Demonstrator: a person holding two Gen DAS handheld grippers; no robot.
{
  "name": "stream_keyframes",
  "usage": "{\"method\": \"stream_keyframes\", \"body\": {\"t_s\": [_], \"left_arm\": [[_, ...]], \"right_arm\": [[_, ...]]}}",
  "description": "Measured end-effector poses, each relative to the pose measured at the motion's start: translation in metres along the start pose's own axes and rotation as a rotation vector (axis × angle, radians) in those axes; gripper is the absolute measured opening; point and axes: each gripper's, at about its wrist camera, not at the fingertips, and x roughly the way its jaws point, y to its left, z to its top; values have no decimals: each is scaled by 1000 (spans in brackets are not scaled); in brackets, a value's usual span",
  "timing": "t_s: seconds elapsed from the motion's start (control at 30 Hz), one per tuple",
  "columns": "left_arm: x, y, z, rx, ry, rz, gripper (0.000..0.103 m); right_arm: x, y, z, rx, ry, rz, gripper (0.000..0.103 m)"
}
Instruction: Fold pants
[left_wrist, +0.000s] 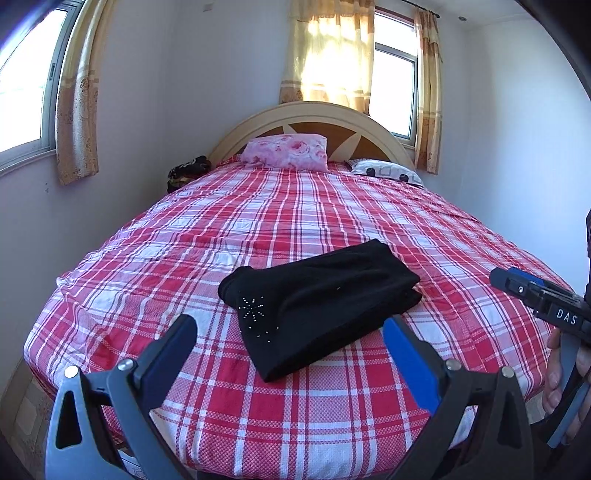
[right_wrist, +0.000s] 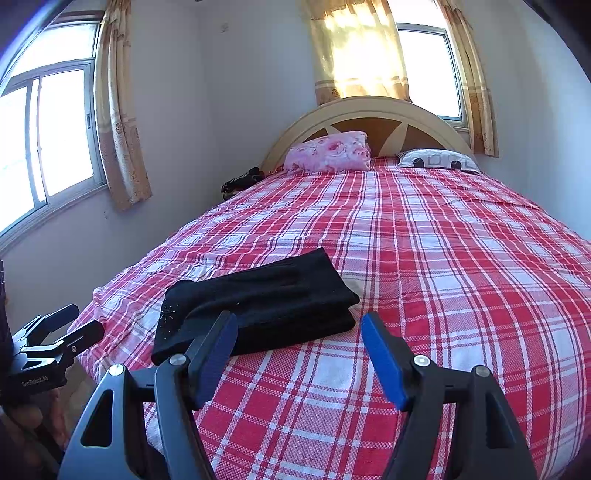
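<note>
Black pants (left_wrist: 317, 299) lie folded into a compact stack near the foot of the bed, with a small rhinestone star on the near left part. They also show in the right wrist view (right_wrist: 266, 314). My left gripper (left_wrist: 290, 332) is open and empty, held just short of the pants and above the bed. My right gripper (right_wrist: 299, 332) is open and empty, near the stack's right end. The right gripper's body shows at the right edge of the left wrist view (left_wrist: 539, 299). The left gripper's body shows at the left edge of the right wrist view (right_wrist: 48, 347).
The bed (left_wrist: 332, 417) has a red and white plaid cover. A pink floral pillow (left_wrist: 286, 151) and a white patterned pillow (left_wrist: 386, 171) lie by the arched headboard (left_wrist: 314, 112). A dark bundle (left_wrist: 186, 171) sits at the bed's far left. Curtained windows are on the left and back walls.
</note>
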Motion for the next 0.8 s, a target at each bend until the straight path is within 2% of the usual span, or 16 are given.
{"method": "stream_keyframes", "body": {"t_s": [0.8], "left_arm": [[-4,-1,2,-4,-9,-2,103]], "right_arm": [[-7,2,1,1,-5,2,71]]}}
